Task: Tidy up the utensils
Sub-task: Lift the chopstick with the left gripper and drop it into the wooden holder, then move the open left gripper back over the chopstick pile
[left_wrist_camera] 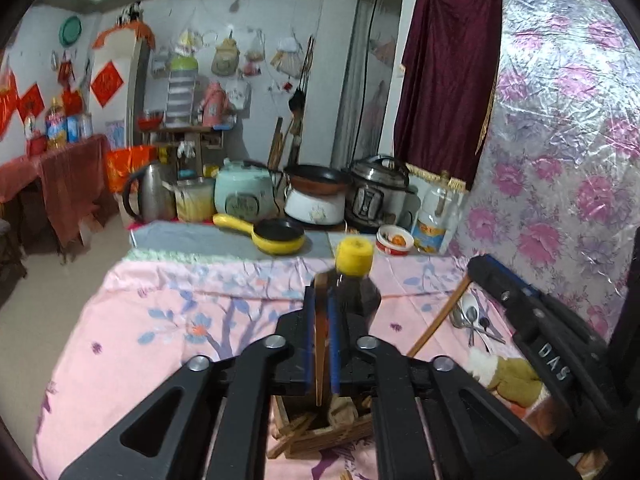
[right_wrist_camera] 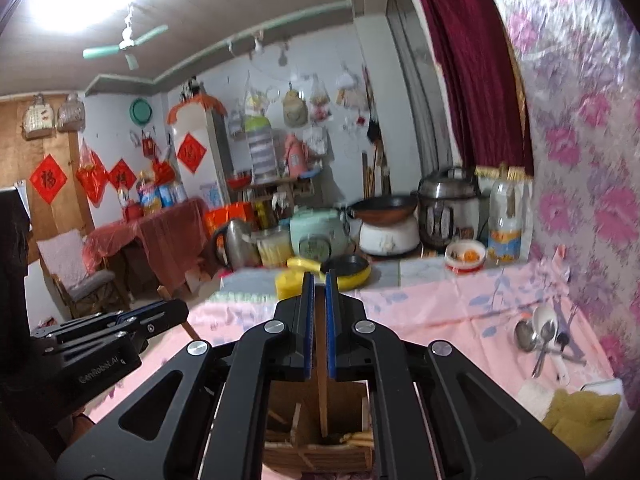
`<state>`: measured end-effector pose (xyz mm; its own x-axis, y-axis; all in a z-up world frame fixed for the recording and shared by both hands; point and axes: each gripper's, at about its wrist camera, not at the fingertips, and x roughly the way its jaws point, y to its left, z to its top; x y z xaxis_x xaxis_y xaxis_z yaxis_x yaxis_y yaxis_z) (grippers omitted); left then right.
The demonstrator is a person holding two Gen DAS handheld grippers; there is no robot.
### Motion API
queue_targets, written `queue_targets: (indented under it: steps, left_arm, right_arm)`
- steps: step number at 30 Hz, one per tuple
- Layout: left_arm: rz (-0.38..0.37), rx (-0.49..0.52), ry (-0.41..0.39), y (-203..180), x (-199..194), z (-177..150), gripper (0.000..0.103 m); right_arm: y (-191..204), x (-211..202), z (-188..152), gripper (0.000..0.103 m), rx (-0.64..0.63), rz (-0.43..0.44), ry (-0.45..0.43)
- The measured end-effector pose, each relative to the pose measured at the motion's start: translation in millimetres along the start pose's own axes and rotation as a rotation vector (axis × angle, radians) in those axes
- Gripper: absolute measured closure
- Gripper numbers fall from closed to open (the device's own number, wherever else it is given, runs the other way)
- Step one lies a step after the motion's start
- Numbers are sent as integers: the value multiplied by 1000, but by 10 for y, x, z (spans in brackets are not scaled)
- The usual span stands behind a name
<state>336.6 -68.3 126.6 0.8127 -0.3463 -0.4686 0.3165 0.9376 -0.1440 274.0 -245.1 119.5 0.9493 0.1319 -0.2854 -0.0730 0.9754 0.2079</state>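
Observation:
A wooden utensil holder [left_wrist_camera: 320, 436] stands on the pink floral cloth below both grippers. In the left wrist view my left gripper [left_wrist_camera: 320, 292] is open, with a wooden stick [left_wrist_camera: 320, 344] upright between its blue pads and a small gap beside it. My right gripper [left_wrist_camera: 480, 268] comes in from the right with a second stick [left_wrist_camera: 440, 318] slanting down toward the holder. In the right wrist view my right gripper [right_wrist_camera: 319, 276] is shut on that wooden stick [right_wrist_camera: 321, 344], whose lower end reaches into the holder [right_wrist_camera: 316, 454]. The left gripper [right_wrist_camera: 176, 312] shows at the left.
A dark bottle with a yellow cap [left_wrist_camera: 354, 260] stands just behind the left fingers. Several metal spoons [right_wrist_camera: 540, 332] lie by the floral wall at the right, near a plush cloth [right_wrist_camera: 580, 408]. A yellow pan [left_wrist_camera: 276, 236], cookers and a kettle crowd the far edge.

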Motion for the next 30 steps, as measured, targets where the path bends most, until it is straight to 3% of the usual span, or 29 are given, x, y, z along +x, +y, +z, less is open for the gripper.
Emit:
queue_targets:
  steps: [2, 7, 10, 15, 18, 22, 26, 30]
  left_arm:
    - [25, -6, -8, 25, -6, -97, 34]
    - [75, -5, -24, 56, -187, -243, 29]
    - [96, -28, -30, 107, -354, -329, 25]
    - [132, -65, -47, 173, -716, -518, 19]
    - [151, -83, -61, 172, -953, -674, 12]
    - [203, -56, -71, 79, -1272, -970, 9]
    - [308, 20, -94, -155, -1634, -1439, 6]
    - [343, 55, -77, -273, -1869, -1920, 6]
  right_arm:
    - [-35, -2, -95, 79, 2, -18, 15]
    - [-72, -227, -195, 72, 12, -26, 5]
    - [-52, -469, -257, 61, 6, -38, -22]
    - [-38, -884, -396, 18, 36, -63, -83]
    - [-36, -1228, -550, 9, 79, -80, -150]
    - [56, -1646, -786, 7, 61, -89, -184]
    - [133, -2011, -1055, 7, 51, -77, -169]
    - [195, -2290, -1353, 7, 2, -91, -147]
